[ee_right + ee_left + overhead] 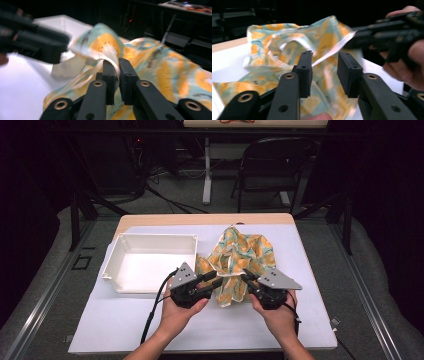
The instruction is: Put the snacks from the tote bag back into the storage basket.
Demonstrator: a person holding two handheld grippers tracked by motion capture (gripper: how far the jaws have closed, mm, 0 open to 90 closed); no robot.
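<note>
Both black grippers meet the soft, light orange-and-teal patterned cloth (239, 262): right gripper (117, 75) pinches a fold, left gripper (324, 72) gapes wide, so grab an edge.

A thin, slightly glossy printed cloth (239, 262) is seen crumpled beside a smooth white plastic tray (150, 262) on a matt white sheet (210, 325) laid over a pale wooden tabletop (205, 219).
</note>
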